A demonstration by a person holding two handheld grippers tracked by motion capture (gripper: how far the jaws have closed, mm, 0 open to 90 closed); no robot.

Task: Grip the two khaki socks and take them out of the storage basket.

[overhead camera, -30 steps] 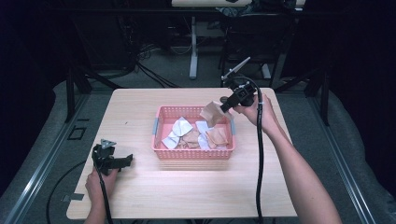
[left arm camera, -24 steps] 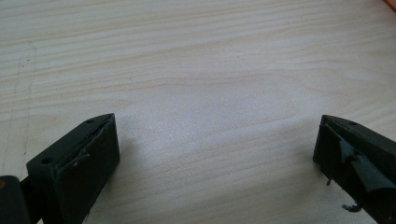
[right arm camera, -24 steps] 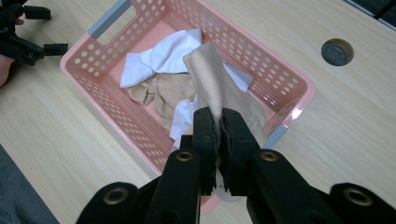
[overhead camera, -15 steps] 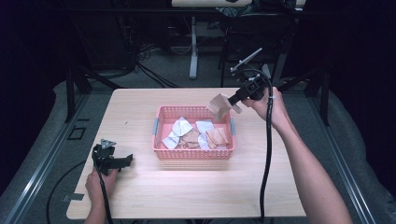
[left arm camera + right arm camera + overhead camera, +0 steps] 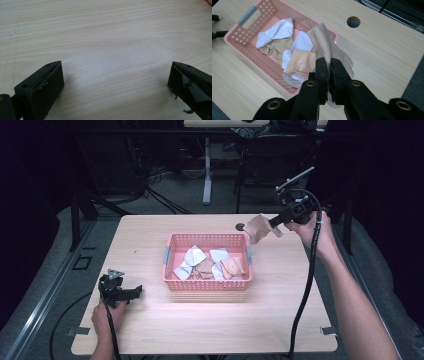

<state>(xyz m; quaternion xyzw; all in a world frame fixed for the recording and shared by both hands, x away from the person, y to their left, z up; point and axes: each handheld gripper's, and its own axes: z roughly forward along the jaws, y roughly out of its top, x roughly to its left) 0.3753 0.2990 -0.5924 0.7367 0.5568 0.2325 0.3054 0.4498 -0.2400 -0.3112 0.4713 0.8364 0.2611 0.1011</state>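
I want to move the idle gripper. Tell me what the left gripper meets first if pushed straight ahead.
Probably the pink basket: the left gripper lies low on the wooden table, open jaws pointing toward its near left corner. Depth is unclear.

— What is the bench [image 5: 150, 240] made of?
— Pale wood with a fine grain, smooth and matt.
— And the basket [image 5: 207, 285]?
— Pink plastic, perforated with small holes, faintly glossy.
— The sock [image 5: 322, 40] in the right tongs [image 5: 329, 68]?
— Beige knitted cloth, ribbed and soft. The socks [image 5: 287, 47] in the basket are white and tan cloth.
— The tongs?
— Matt black plastic, with worn pads on the left tongs [image 5: 116, 82].
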